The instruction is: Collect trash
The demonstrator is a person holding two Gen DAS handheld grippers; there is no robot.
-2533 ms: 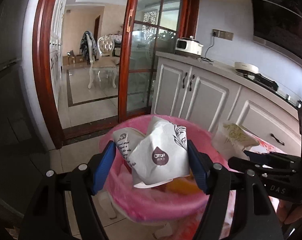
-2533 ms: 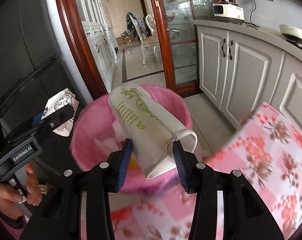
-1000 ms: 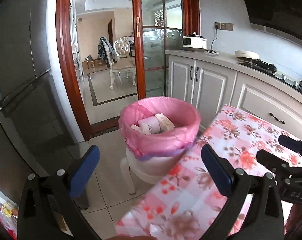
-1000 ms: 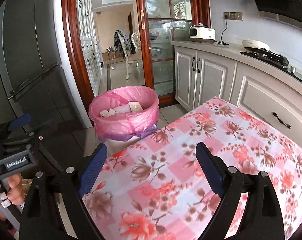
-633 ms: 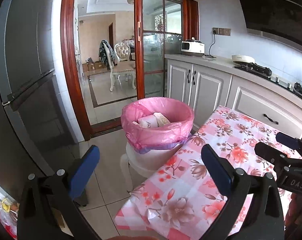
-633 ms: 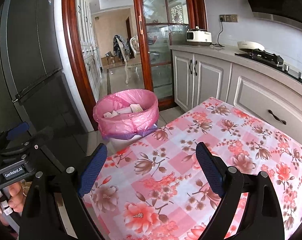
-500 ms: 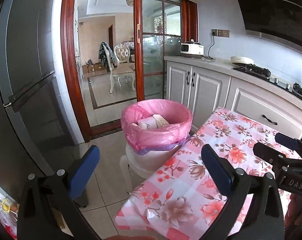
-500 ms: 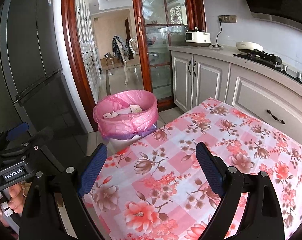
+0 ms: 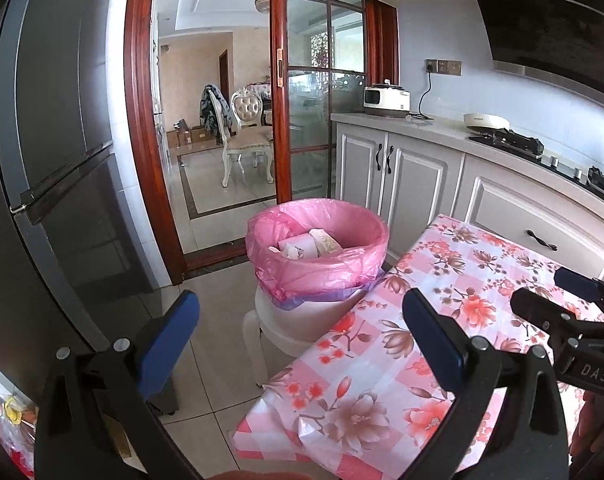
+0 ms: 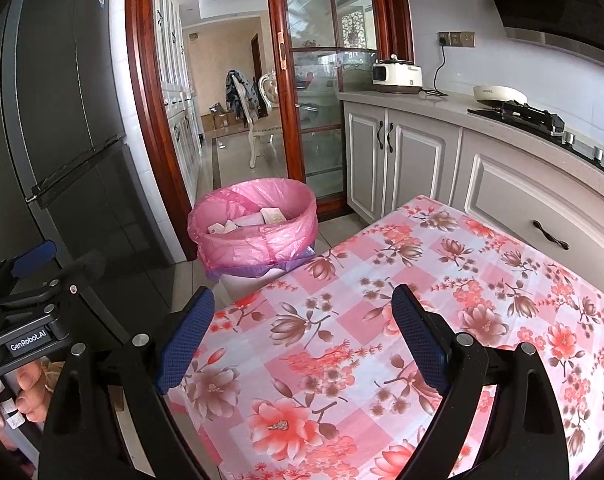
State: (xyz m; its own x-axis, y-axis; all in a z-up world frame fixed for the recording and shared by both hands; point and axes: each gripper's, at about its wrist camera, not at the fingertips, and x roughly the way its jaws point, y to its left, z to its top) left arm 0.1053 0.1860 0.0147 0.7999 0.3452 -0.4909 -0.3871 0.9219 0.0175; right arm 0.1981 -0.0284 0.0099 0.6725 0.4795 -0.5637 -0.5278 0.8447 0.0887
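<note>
Bins: one pink-lined trash bin (image 9: 316, 248)
Paper items in bin: at least two (image 9: 308, 245)
Tables: one, floral cloth (image 10: 382, 320)
Grippers: two, left gripper (image 9: 302, 340), right gripper (image 10: 300, 336)
Refrigerators: one (image 10: 62, 120)
Rice cookers: one (image 10: 397, 73)
Chairs: one (image 9: 248, 136)

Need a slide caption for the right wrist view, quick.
Right gripper, jaws open and empty, above the floral tablecloth; paper trash sits in the pink-lined bin.
</note>
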